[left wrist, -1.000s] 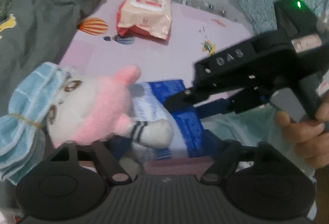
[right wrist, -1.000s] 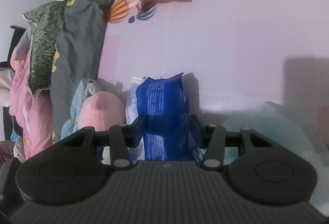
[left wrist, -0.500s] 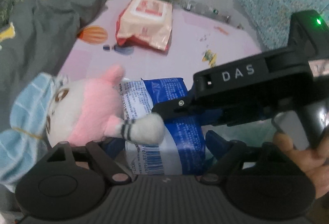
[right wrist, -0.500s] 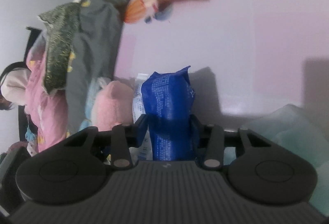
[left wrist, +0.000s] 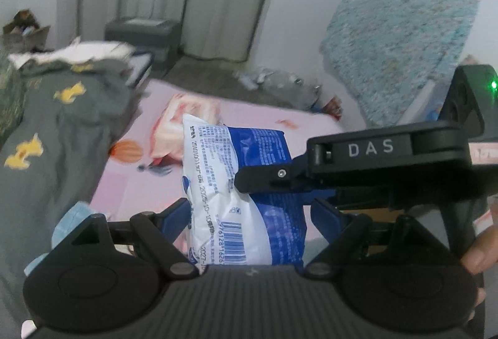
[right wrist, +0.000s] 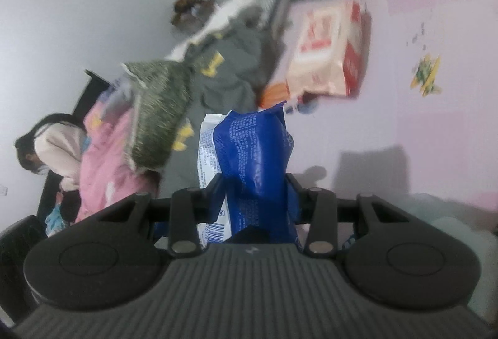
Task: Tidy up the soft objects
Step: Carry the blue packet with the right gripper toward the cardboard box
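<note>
A soft blue and white pack [left wrist: 249, 183] hangs above the pink bed sheet [right wrist: 435, 136]. My left gripper [left wrist: 249, 211] spans the pack's wide sides, both blue fingers against it. My right gripper [right wrist: 255, 186] comes in from the right in the left wrist view and pinches the pack [right wrist: 255, 152] across its narrow side, denting it. The plush toy stays low at the left; only its light blue cap [left wrist: 71, 217] shows. A pink and white wipes pack [left wrist: 186, 121] lies farther up the bed.
A grey quilt with yellow prints [left wrist: 56, 127] is heaped along the left of the bed, with a green patterned cloth [right wrist: 158, 109] and pink bedding [right wrist: 105, 171]. A teal foam slab [left wrist: 404, 37] leans on the far wall. A person [right wrist: 53, 146] sits beyond the bedding. A hand [left wrist: 479, 252] holds the right gripper.
Both grippers have risen with the blue and white pack between them, and it is off the sheet. The plush toy stayed down and dropped out of view. The right jaws narrowed on the pack.
</note>
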Action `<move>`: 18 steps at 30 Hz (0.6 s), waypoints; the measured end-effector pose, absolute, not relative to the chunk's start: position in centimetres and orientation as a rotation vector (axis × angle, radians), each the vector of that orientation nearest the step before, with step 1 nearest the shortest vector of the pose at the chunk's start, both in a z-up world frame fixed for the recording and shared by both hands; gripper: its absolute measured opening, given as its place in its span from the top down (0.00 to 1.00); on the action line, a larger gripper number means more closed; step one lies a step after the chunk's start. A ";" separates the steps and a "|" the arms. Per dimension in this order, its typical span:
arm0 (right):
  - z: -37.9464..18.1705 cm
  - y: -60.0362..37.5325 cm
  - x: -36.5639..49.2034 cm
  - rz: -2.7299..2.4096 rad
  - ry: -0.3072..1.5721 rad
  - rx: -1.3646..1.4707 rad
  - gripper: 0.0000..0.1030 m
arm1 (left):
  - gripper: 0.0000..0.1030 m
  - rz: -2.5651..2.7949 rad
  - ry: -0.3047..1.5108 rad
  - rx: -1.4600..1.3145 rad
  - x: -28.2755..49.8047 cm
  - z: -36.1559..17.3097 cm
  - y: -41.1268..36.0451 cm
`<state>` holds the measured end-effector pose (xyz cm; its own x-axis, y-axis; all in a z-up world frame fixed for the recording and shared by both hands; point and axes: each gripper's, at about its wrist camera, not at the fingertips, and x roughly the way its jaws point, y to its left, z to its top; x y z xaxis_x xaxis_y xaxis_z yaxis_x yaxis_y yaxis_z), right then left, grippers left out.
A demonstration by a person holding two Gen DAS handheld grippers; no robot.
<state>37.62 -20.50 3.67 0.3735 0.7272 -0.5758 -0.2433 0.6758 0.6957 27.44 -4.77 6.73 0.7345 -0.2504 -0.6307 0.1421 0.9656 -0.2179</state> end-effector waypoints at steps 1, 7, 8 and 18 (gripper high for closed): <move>4.4 -21.4 37.0 0.660 0.990 0.559 0.63 | 0.18 -0.233 0.709 -0.152 27.2 7.4 -5.8; 7.0 -30.7 33.4 0.550 0.924 0.610 0.63 | 0.18 -0.396 0.723 -0.121 26.9 9.5 -13.5; 7.1 -32.7 32.9 0.520 0.922 0.624 0.63 | 0.18 -0.434 0.734 -0.114 27.0 9.5 -15.4; 3.0 -50.1 29.2 0.125 1.019 0.680 0.63 | 0.19 -0.717 0.937 -0.089 30.5 3.7 -31.6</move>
